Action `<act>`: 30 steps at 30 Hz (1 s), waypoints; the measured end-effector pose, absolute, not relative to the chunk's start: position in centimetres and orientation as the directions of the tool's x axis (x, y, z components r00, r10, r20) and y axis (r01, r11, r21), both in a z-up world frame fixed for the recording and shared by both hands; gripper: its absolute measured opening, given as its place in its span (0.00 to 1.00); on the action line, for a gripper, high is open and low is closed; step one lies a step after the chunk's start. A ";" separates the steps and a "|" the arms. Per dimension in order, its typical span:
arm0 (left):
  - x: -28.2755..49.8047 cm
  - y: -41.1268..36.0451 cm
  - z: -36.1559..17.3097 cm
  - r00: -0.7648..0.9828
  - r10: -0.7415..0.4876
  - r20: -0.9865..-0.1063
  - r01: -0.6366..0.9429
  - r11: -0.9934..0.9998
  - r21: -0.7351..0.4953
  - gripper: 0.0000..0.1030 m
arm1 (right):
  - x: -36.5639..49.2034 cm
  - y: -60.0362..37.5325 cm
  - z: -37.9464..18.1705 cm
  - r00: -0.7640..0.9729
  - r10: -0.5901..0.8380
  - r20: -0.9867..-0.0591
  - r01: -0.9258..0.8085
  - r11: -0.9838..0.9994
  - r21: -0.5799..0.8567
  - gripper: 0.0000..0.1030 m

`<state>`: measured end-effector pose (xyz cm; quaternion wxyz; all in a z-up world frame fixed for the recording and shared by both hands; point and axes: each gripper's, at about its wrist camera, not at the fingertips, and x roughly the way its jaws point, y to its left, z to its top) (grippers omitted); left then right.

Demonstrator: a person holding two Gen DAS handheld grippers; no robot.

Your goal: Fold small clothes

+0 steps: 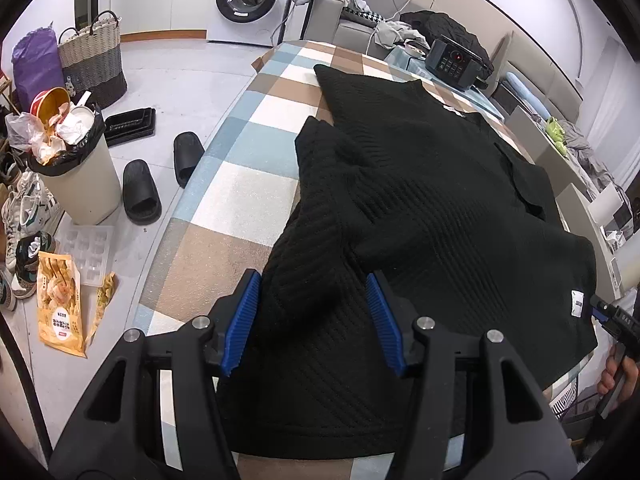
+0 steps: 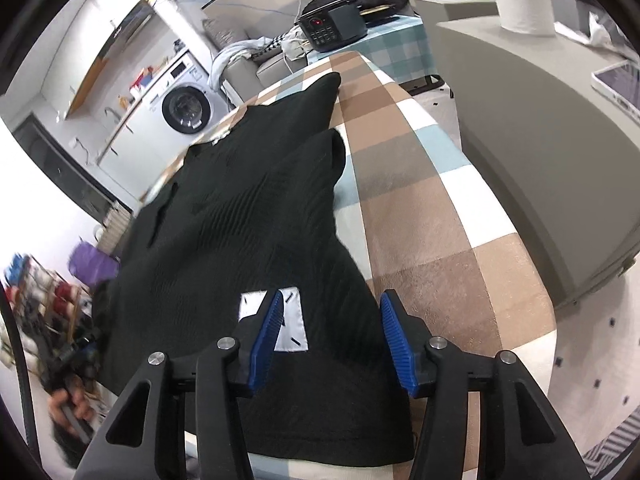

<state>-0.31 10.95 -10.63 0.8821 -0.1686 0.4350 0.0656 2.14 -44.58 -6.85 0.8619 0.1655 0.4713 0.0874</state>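
A black ribbed knit garment lies spread on the checked table cover, its sleeves pointing to the far end. My left gripper hovers over the near left part of the hem, jaws apart, with the cloth flat beneath and nothing pinched. My right gripper stands open over the near right corner, next to a white label sewn on the cloth. The right gripper also shows at the right edge of the left wrist view, held by a hand.
On the floor to the left stand a full trash bin, black slippers, a woven basket and a snack bag. A black appliance sits beyond the table's far end. A grey counter borders the right side.
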 end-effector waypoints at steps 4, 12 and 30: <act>-0.3 11.2 -10.8 0.620 -0.035 -0.784 -0.260 0.933 -0.247 0.18 | 2.0 -43.3 -7.2 0.552 0.267 -0.790 -0.048 0.956 0.290 0.42; -1.7 12.5 -8.1 0.719 -0.041 -0.694 -0.253 0.914 -0.316 0.03 | 1.1 -43.4 -4.2 0.634 0.382 -0.673 -0.158 0.915 0.370 0.04; 11.6 16.0 -0.6 0.819 -0.064 -0.570 -0.216 0.886 -0.411 0.03 | 14.1 -44.2 2.3 0.782 0.386 -0.490 -0.049 0.821 0.569 0.03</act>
